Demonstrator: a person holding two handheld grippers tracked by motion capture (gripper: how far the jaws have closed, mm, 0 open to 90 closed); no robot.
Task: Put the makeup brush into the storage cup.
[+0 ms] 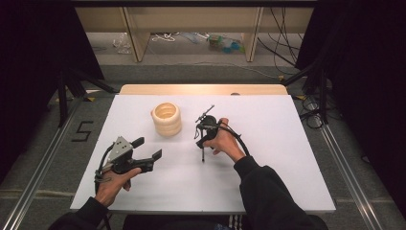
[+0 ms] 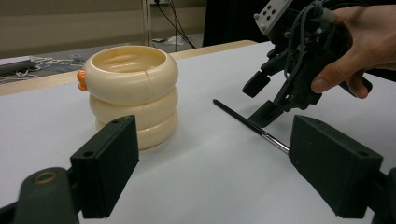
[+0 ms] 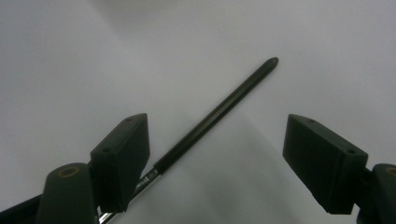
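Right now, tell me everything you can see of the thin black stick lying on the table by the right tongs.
The stick looks like a slim paintbrush: a long glossy black handle with a rounded tip, then a short silver metal collar. The bristle end is hidden. It lies flat on the white table, to the right of the cream rings. The right tongs hang over it, open, with the handle running between the jaws, close by one of them; whether that jaw touches it I cannot tell.

The left claw (image 1: 148, 149) rests level with jaws wide apart, while the right claw (image 1: 203, 143) points down, jaws spread.
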